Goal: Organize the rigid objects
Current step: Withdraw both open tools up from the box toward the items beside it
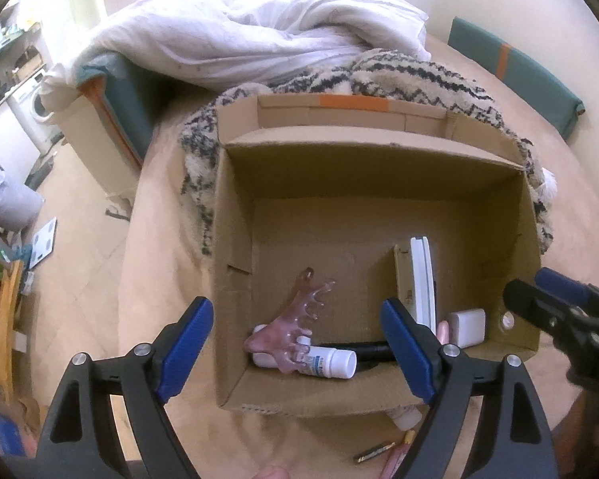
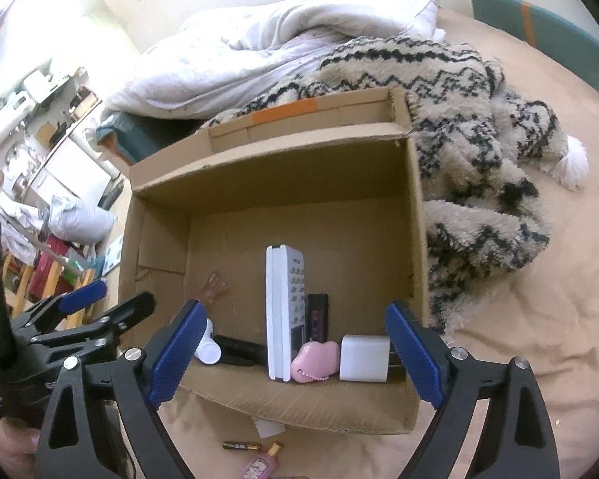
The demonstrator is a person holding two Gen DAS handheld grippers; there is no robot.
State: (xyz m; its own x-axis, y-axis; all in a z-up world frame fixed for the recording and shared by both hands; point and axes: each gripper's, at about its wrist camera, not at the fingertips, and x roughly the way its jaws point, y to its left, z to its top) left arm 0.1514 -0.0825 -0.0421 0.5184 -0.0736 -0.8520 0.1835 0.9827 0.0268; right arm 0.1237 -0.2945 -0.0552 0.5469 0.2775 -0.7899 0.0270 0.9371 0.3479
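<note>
Both grippers hang over an open brown cardboard box (image 1: 235, 199) on a beige-covered bed (image 2: 539, 319), the left gripper (image 1: 299, 343) and the right gripper (image 2: 295, 351) each with blue-padded fingers spread wide and nothing between them. Along the box's near wall sit the sorted items: a translucent pink claw-shaped hair clip (image 1: 295, 319) resting on a lying white cylindrical bottle (image 1: 331, 361), a black tube-shaped object (image 2: 239, 347), a white slab-shaped keypad device (image 2: 283, 311) standing on edge, a small dark upright rectangular object (image 2: 318, 315), a pink rounded plastic charm with a bead chain (image 2: 313, 359) and a white boxy plastic block (image 2: 364, 357). The step in hand looks like the pause after a drop-off, with more things waiting: outside the near wall, on the bed, lie a slim dark pen-like stick with gold tips (image 2: 241, 446) and a small pink bottle with a gold cap (image 2: 261, 465), only partly visible. The next move would call for bringing one gripper back over the near rim and down to these. The box's far half is bare and offers room; the upright keypad device could tip if bumped, and a shaggy cream-and-black patterned blanket (image 2: 479, 167) crowds the right and far walls
</note>
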